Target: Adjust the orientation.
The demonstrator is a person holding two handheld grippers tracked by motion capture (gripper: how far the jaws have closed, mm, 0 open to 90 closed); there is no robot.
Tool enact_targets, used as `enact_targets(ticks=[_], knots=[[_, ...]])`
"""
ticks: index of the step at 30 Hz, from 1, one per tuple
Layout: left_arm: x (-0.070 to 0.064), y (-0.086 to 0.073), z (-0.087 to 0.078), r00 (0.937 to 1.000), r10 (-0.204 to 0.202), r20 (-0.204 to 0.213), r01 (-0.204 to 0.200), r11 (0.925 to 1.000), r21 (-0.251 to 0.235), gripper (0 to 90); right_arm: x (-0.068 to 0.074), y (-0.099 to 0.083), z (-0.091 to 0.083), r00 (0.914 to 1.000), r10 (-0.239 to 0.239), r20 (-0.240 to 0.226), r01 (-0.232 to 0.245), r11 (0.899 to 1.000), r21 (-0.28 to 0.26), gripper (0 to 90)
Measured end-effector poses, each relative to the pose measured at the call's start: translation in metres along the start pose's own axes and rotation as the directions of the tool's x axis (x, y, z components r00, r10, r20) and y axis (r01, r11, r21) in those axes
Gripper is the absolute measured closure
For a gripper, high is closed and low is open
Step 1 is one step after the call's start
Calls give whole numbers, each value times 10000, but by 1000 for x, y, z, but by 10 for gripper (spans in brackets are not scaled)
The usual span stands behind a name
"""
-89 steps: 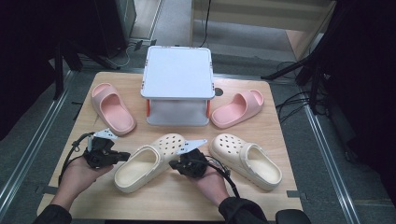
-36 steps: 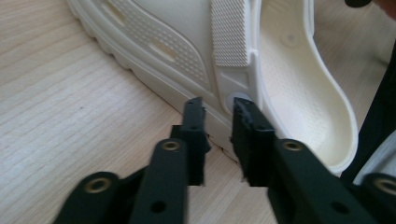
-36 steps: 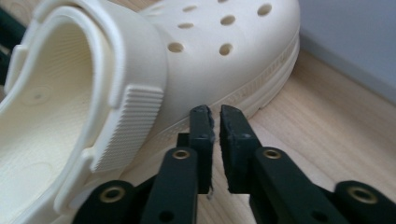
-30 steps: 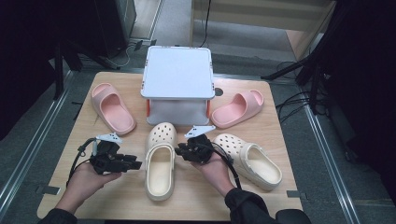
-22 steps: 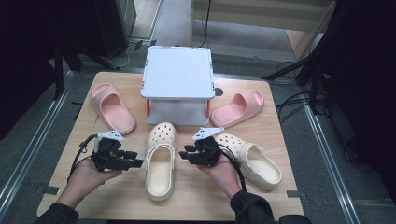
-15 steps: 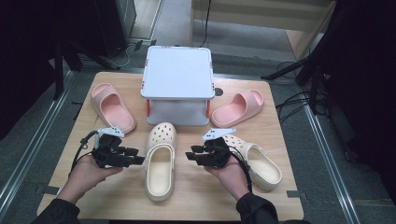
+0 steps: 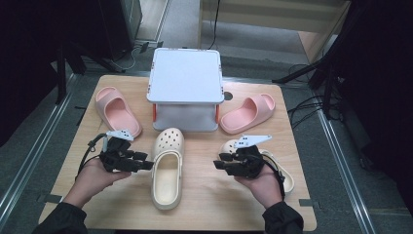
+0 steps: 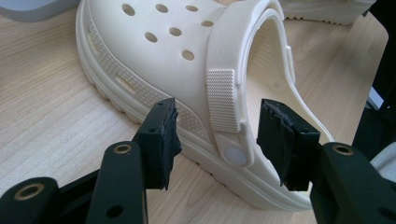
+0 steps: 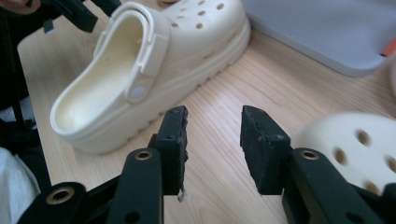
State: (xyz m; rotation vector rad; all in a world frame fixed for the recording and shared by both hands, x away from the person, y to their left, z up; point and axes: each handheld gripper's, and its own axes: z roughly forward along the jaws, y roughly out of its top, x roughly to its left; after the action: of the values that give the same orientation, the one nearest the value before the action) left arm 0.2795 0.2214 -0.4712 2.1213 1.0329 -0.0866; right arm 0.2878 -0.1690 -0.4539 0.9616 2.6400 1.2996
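Cream clog [image 7: 167, 168] now sits straight, released; your left tool [image 7: 144, 165] gapes beside it, right tool [image 7: 220, 165] has backed off, open.

pink slide [image 7: 117, 111] | pink slide [image 7: 247, 112] | grey box [image 7: 185, 87]

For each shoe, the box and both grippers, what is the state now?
Left gripper: open, beside the middle clog, holds nothing.
Right gripper: open, over bare wood.
Middle clog: upright on its sole, toe toward the box.
Right clog: upright, partly hidden by the hand.
Left pink slide: flat on the table.
Right pink slide: flat.
Box: lid on.
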Motion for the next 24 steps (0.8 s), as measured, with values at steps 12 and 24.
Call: enact_targets(ticks=[12,24], knots=[[0,4,1,9999,136,67,-136,9999,22,464,-17,-26,-53,9969,296,730,-300,9995,56,630],[1,4,1,9993,357,-70,-358,9993,-89,454,-29,-48,-79,9847,793,1552,-795,9968,-48,588]])
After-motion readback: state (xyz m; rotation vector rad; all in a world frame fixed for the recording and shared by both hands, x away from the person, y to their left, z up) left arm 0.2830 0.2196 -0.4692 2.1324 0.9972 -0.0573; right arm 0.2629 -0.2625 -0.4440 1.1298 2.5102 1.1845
